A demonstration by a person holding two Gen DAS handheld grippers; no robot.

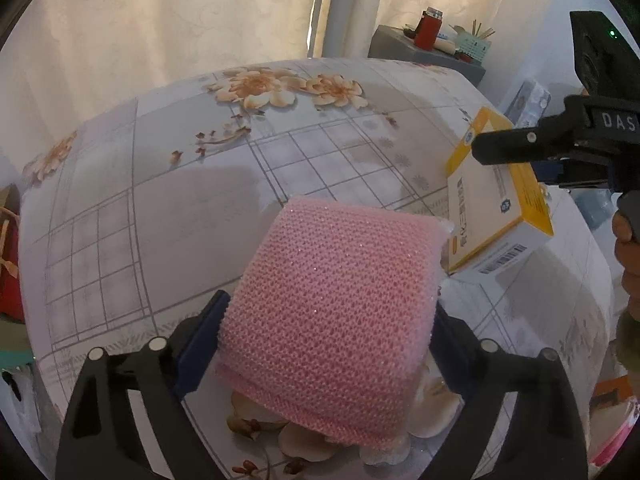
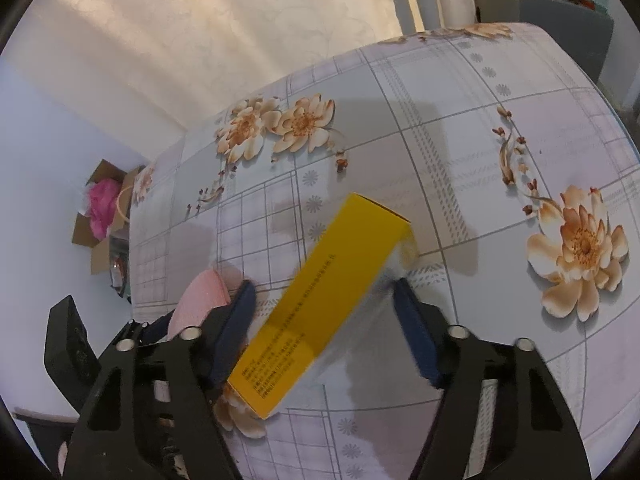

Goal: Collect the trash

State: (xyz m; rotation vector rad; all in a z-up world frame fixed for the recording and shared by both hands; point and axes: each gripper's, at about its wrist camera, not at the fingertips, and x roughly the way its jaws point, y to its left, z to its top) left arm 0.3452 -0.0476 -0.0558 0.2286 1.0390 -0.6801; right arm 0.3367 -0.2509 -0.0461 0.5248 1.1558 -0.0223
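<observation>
A pink knitted sponge (image 1: 332,304) lies on the flowered tablecloth (image 1: 160,208), bulging upward between the blue pads of my left gripper (image 1: 330,304), which is shut on its two sides. Just to its right lies a yellow and white carton (image 1: 496,208). In the right wrist view this carton (image 2: 324,304) runs slantwise between the jaws of my right gripper (image 2: 324,286), and both blue pads touch its sides. One black finger of the right gripper (image 1: 504,146) reaches over the carton from the right. The sponge (image 2: 204,296) shows beside the left gripper's finger (image 2: 160,328).
A cardboard box (image 2: 104,216) holding something bright pink stands on the floor beyond the table's far left edge. A grey cabinet (image 1: 396,46) with a red can (image 1: 427,30) stands behind the table. Curtains hang along the back. A person's hand (image 1: 628,252) holds the right tool.
</observation>
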